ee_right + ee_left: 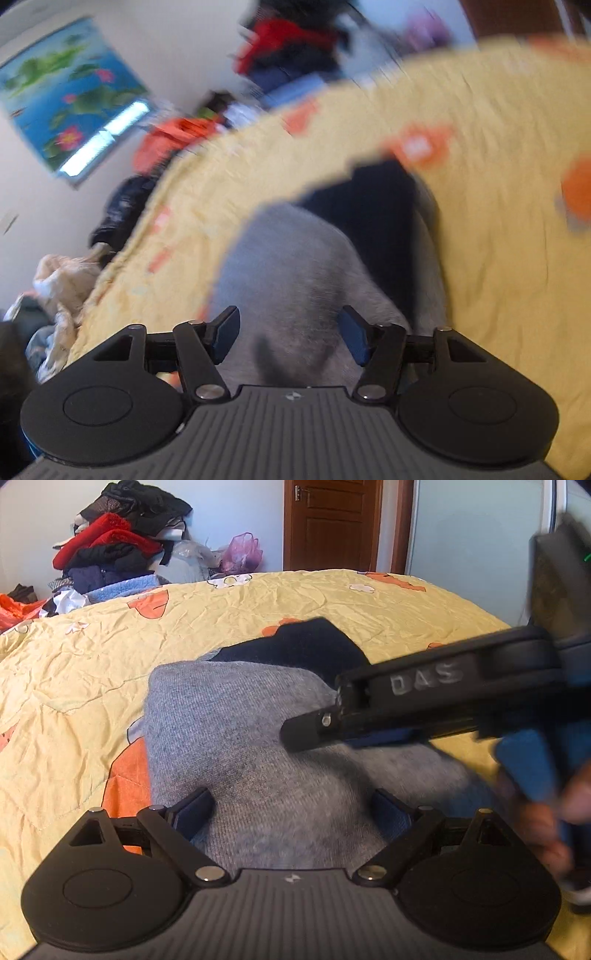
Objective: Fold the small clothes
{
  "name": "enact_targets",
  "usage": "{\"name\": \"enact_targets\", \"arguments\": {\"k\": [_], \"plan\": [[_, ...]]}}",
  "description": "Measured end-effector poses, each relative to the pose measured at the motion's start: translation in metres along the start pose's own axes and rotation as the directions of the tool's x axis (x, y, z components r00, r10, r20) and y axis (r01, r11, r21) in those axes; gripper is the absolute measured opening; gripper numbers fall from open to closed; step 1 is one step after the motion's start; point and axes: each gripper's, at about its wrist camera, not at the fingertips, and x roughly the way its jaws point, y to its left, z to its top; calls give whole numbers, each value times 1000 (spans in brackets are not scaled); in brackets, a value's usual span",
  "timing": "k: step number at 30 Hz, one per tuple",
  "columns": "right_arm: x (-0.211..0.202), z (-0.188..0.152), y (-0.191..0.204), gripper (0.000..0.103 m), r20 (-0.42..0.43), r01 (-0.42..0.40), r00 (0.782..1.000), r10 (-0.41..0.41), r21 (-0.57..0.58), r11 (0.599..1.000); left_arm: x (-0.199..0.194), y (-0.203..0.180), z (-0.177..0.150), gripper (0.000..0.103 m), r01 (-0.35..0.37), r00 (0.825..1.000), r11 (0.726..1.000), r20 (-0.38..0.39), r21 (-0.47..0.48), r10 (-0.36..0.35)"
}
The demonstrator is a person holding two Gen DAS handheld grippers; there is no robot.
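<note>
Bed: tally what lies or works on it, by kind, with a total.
Grey garments: 1, the grey knit lying flat on the yellow bedspread.
Dark navy garments: 1, the navy piece at its far end.
Grippers: 2, the left gripper and right gripper, jaws apart.
Total: 4.
</note>
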Motion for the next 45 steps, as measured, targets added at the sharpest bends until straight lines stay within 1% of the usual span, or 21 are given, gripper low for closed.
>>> {"name": "enact_targets", "arguments": {"k": [2, 5, 7, 9, 11, 14, 16, 18, 19, 20, 21, 22, 23, 26, 30, 33, 35, 39, 41, 43, 45], "plan": [[5, 4, -14, 37, 22, -37, 999, 36, 51, 998, 4, -1, 0, 96, -12, 1000, 1000, 10, 21, 12], [3, 13, -11, 40, -24, -20, 999, 22, 75, 997, -10, 2, -1, 96, 5, 999, 1000, 33, -3, -5], [-18, 11, -5, 51, 20, -30, 999, 28, 71, 997, -37, 15, -6, 96, 33, 995, 997, 93, -63, -27], [-48, 3, -10, 72, 99, -61, 994, 53, 73, 996, -62, 39, -18, 97, 61, 988, 987, 150, -148, -39], [-68, -3, -26, 83, 131, -61, 990, 48, 97, 993, -70, 67, -26, 97, 83, 988, 965, 145, -250, -47], [-66, -9, -48, 82, 68, -9, 998, 1, 126, 992, -54, 102, -29, 96, 87, 996, 916, 65, -392, -66], [-54, -15, -54, 80, -1, -18, 1000, 19, 148, 989, -40, 114, -28, 94, 138, 990, 876, 28, -461, -142], [-42, -21, -53, 75, -40, -55, 997, 63, 170, 984, -26, 120, -28, 70, 199, 973, 823, 3, -533, -233], [-38, -25, -50, 74, -52, -70, 995, 79, 170, 983, -19, 121, -28, 51, 222, 961, 799, -15, -560, -277], [-35, -26, -47, 73, -48, -78, 995, 87, 161, 984, -13, 119, -29, 44, 237, 952, 781, -23, -577, -306], [-33, -27, -45, 62, -46, -85, 995, 93, 160, 983, -10, 118, -29, 41, 236, 951, 782, -28, -576, -307], [-28, -27, -44, 53, -63, -84, 993, 96, 168, 982, -9, 114, -30, 29, 228, 954, 793, -32, -565, -298], [-23, -27, -43, 36, -82, -77, 992, 92, 172, 982, -9, 112, -33, 22, 221, 956, 797, -36, -561, -290], [-15, -26, -37, 32, -110, -88, 988, 106, 156, 984, -24, 113, -32, 13, 222, 961, 801, -13, -556, -276], [-21, -29, -12, 31, -118, -136, 982, 147, 93, 986, -66, 110, -30, 12, 196, 977, 857, 18, -477, -214], [-34, -36, 0, 31, -132, -197, 971, 201, 47, 979, -76, 115, -45, 12, 169, 981, 872, -10, -460, -195], [-35, -43, -6, 32, -141, -176, 973, 181, 48, 983, -71, 117, -60, 13, 143, 984, 876, -32, -461, -177], [-39, -58, -19, 52, -119, -146, 980, 159, 113, 983, -82, 117, -72, 24, 164, 983, 868, 4, -468, -183], [-52, -62, -17, 64, -90, -152, 983, 162, 109, 982, -96, 112, -73, 53, 147, 988, 894, 23, -424, -152], [-66, -64, -15, 64, -64, -142, 987, 149, 97, 985, -105, 103, -74, 73, 106, 994, 925, 40, -364, -98], [-76, -68, -11, 64, -65, -133, 988, 139, 83, 988, -108, 92, -75, 73, 93, 996, 951, 44, -295, -83]]}}
